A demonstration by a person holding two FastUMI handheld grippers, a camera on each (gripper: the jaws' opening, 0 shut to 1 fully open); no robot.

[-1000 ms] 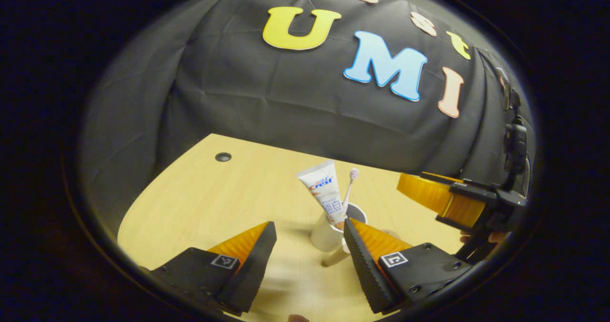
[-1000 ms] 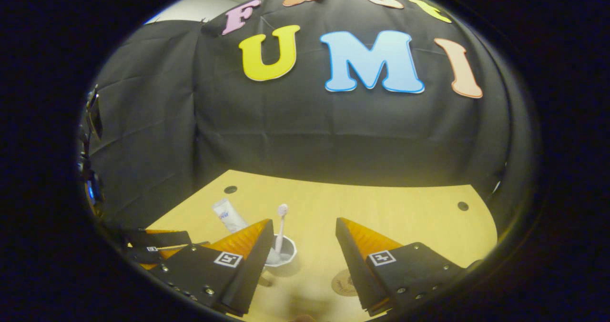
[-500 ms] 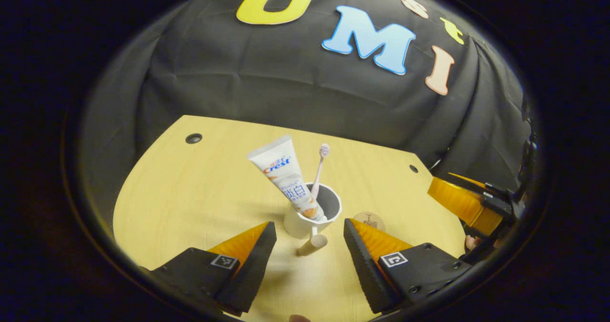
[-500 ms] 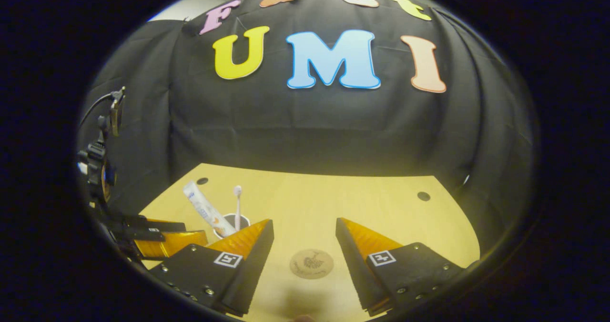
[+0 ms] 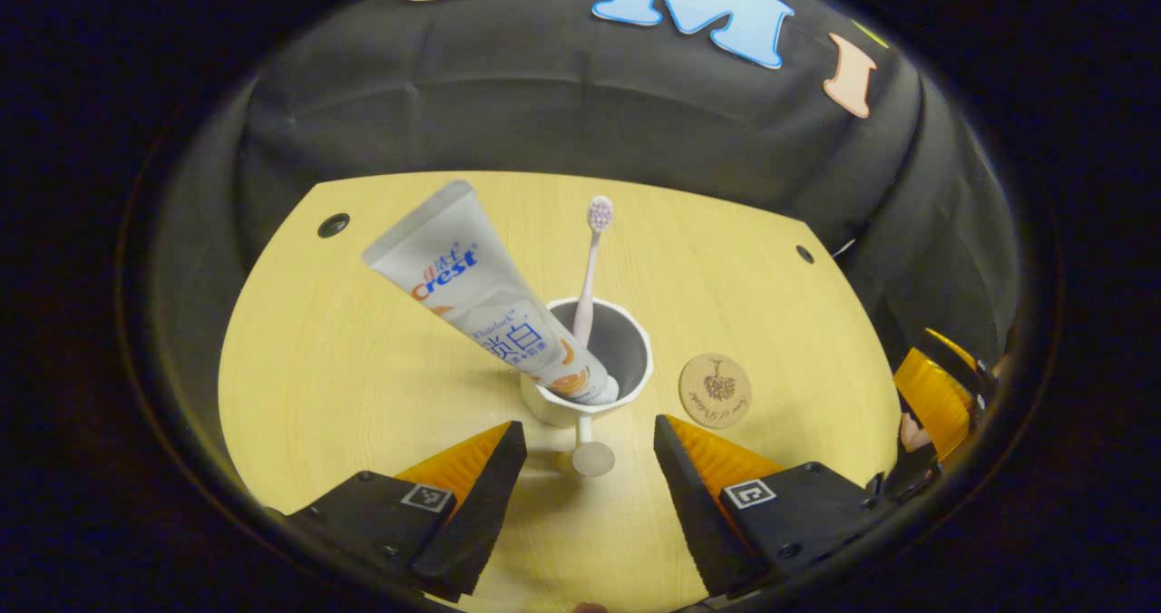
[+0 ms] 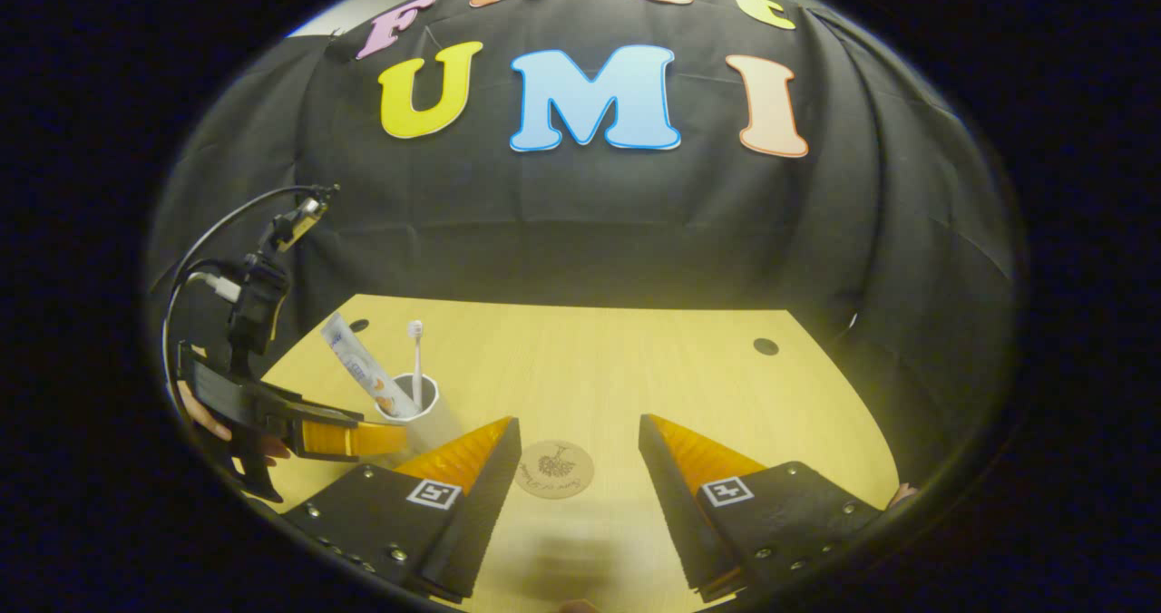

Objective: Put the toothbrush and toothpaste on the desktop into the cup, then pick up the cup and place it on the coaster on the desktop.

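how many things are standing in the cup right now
2: the toothpaste leans out over the cup's left rim, and the toothbrush stands nearly upright, bristles up. The cup's bottom is partly hidden.

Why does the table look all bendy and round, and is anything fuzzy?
In the left gripper view the fisheye lens bows the desktop edge, while the toothpaste and cup look sharp; in the right gripper view the desktop curves too, and the coaster is a little soft.
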